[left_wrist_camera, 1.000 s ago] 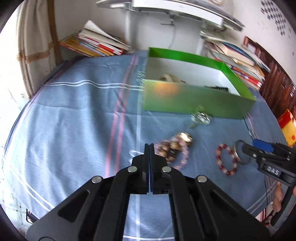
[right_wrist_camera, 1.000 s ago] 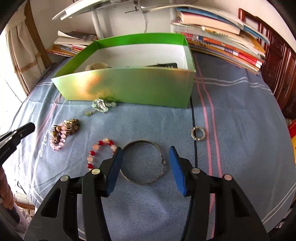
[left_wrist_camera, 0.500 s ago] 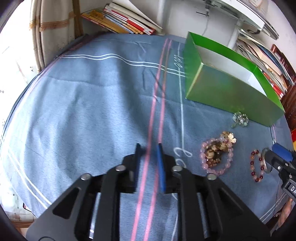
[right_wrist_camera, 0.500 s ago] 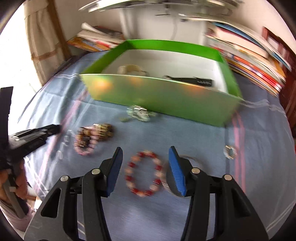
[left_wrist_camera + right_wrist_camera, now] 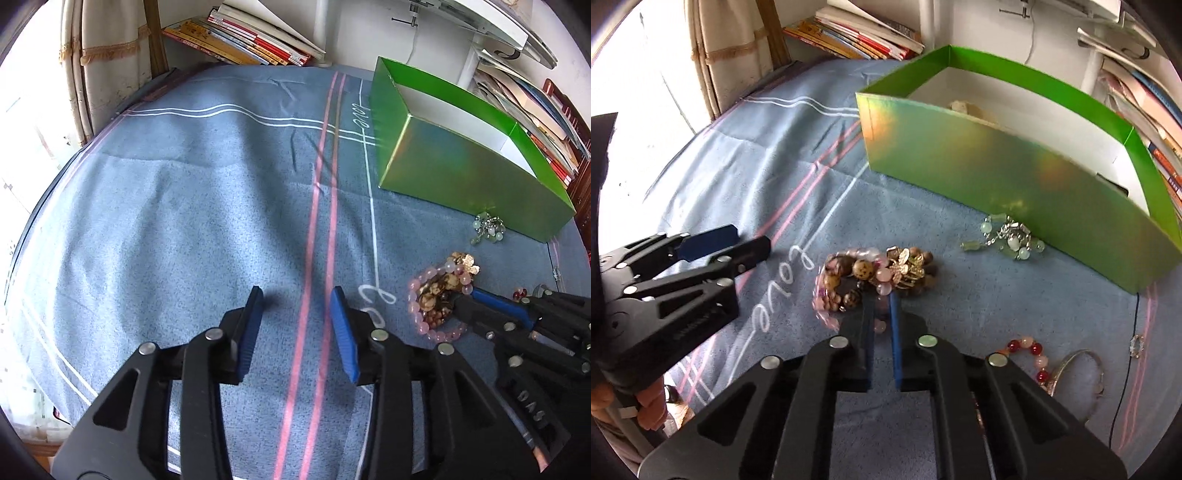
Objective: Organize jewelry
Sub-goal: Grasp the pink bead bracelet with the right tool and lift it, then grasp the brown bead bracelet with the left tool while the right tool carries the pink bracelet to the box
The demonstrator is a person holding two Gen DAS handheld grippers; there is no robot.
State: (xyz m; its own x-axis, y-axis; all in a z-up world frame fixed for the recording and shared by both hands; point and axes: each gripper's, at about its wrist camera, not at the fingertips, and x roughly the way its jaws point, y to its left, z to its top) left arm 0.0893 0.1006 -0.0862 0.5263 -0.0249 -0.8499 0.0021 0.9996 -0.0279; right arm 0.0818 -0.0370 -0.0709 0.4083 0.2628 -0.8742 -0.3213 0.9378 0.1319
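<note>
The right tool (image 5: pixel 882 295) has just been closing on the pink bead bracelet (image 5: pixel 849 275) on the desk; the left tool (image 5: pixel 297 299) has been opening, empty. Early stage — green box (image 5: pixel 997 166) (something pale inside) awaits four more pieces.

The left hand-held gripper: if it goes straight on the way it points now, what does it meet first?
Probably only the blue striped tablecloth. The left hand-held gripper stands open over bare cloth, with nothing between its fingers. The pink bead bracelet lies off to the side, out of that line.
</note>
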